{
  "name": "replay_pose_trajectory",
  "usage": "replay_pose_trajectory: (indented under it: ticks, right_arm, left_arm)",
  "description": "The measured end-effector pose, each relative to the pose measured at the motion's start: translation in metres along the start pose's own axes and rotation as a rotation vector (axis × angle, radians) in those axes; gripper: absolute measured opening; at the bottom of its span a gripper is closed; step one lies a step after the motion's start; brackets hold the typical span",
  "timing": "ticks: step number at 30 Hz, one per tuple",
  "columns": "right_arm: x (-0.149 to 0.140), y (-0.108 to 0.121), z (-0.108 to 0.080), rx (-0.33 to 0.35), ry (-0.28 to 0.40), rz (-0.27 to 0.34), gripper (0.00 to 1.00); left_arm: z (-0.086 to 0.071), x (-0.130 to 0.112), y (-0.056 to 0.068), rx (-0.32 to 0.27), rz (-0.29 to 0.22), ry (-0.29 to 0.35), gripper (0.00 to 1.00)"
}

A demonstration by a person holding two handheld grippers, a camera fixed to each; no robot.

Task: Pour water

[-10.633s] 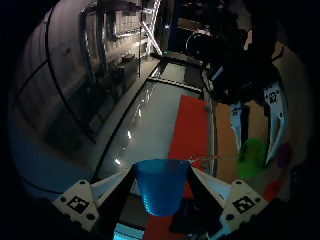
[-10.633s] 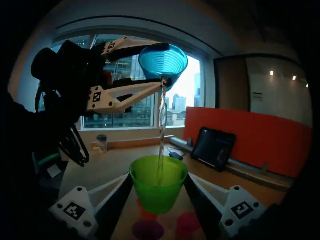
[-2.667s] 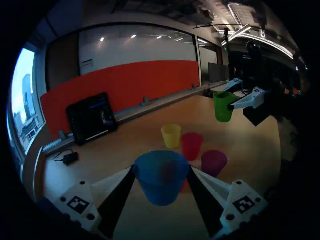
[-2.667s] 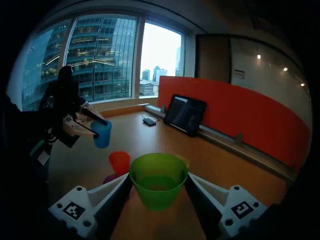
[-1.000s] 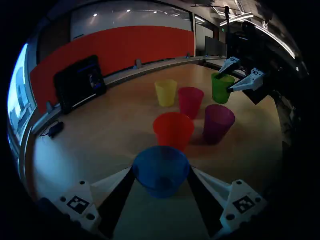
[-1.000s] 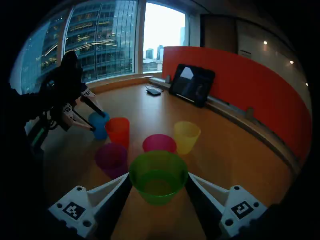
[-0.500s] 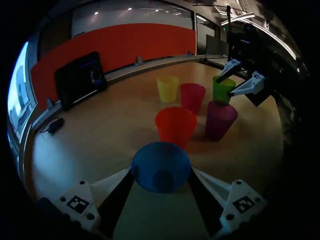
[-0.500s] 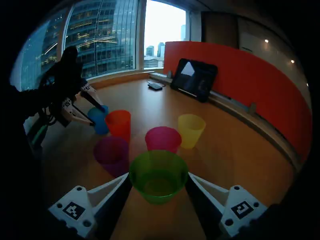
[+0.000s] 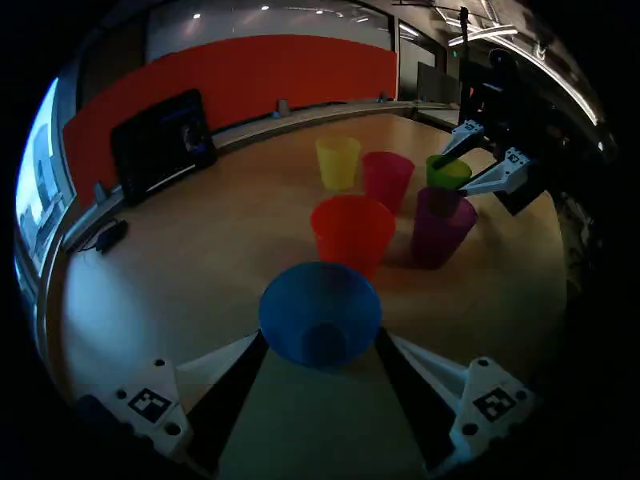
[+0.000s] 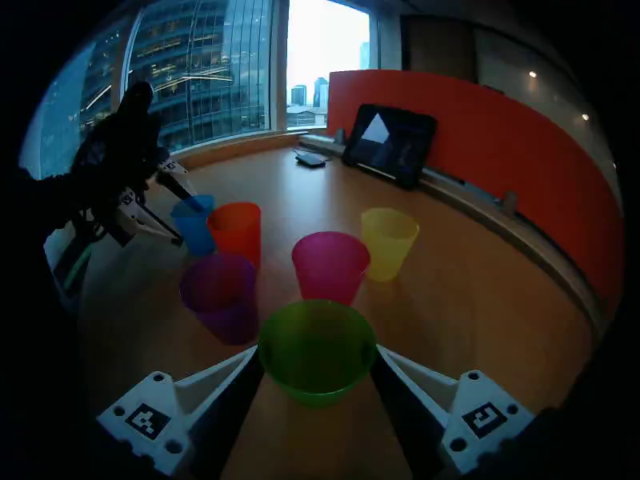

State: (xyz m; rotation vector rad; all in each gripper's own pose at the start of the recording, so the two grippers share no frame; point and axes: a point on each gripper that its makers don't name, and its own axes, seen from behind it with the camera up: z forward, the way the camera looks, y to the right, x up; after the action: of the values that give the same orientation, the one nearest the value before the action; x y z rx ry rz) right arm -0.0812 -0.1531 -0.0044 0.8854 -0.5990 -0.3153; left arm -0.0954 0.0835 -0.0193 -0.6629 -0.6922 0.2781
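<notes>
Green cup (image 9: 448,170) sits half hidden behind purple cup (image 9: 441,228), beyond blue cup (image 9: 320,316).

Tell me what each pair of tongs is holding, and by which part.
Left tongs grip the blue cup by its opposite side walls, below the rim. Right tongs grip the green cup the same way.

Left gripper (image 9: 318,336) and right gripper (image 10: 318,352) low, fingers clamped.

Green cup (image 9: 448,170) half hidden behind purple cup (image 9: 439,229); blue cup (image 10: 190,221) partly behind orange cup (image 10: 236,232).
</notes>
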Motion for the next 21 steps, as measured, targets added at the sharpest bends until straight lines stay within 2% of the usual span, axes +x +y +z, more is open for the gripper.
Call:
replay_pose_trajectory:
  ticks: [15,21]
  right_arm:
    - [-0.0047,-0.0035,0.0064,-0.001,-0.001,0.011,0.92]
    - [-0.0022,-0.0052,0.0019,-0.004,0.007,0.023,0.98]
  left_arm:
    - [-0.0051,-0.005,0.0039,-0.001,-0.017,0.003,0.98]
    - [-0.0076,-0.0053,0.0056,0.0,-0.022,0.006,0.99]
